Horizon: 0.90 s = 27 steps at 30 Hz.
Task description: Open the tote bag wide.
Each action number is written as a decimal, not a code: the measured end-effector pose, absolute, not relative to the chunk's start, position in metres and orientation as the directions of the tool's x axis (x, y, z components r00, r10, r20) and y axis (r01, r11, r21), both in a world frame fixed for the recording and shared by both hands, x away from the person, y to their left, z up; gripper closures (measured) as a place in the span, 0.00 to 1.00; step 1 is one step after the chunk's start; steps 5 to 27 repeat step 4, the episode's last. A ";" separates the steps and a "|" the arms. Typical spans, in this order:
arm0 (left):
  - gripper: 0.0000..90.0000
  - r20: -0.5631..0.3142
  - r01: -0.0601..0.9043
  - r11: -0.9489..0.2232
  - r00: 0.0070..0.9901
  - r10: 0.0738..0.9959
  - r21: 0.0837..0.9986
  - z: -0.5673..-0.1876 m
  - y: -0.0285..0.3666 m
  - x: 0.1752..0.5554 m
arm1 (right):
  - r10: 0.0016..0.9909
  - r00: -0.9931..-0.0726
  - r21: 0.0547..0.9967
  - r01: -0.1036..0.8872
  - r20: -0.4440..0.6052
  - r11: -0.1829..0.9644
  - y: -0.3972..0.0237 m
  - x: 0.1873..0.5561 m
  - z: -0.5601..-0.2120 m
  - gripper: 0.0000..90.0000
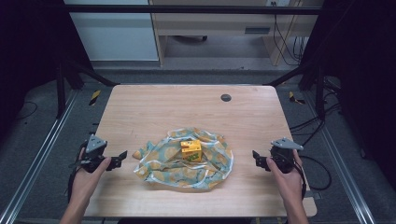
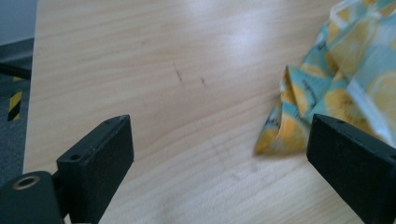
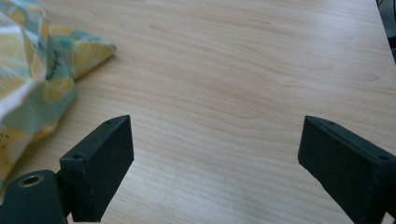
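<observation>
Pale wood-grain laminate makes up the rectangular surface (image 1: 154, 107), smooth with rounded corners, a small dark round grommet (image 1: 226, 97) set near its far edge. Beyond it lie grey floor, black frame rails and a light wooden cabinet against the back wall. Near the middle of the surface sits a rumpled teal cloth printed with yellow lemon slices (image 1: 187, 163), soft and creased, its white-edged hem looping around the heap; on top of it rests a small yellow cardboard carton (image 1: 191, 150), boxy and slightly tilted, its printing too small to read. The left gripper (image 1: 122, 154) hovers just beside the cloth's left corner, black jaws spread wide with nothing between them; in the left gripper view that folded corner (image 2: 280, 130) lies close to one jaw, perhaps not quite touching. The right gripper (image 1: 255, 155) stands apart from the cloth's right edge, jaws likewise wide and empty over bare wood. Open surface remains on the far half and along both side edges.
</observation>
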<state>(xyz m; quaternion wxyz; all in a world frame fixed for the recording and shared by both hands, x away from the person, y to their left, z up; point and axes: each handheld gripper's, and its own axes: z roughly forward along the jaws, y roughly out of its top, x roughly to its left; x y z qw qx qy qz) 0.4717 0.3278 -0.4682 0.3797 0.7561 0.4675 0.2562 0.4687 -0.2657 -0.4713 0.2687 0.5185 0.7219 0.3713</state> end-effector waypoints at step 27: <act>0.08 0.055 0.531 -0.300 0.428 0.902 0.793 -0.476 0.334 0.471 | 0.953 -0.303 0.814 0.547 -0.024 0.194 -0.272 0.466 -0.476 0.12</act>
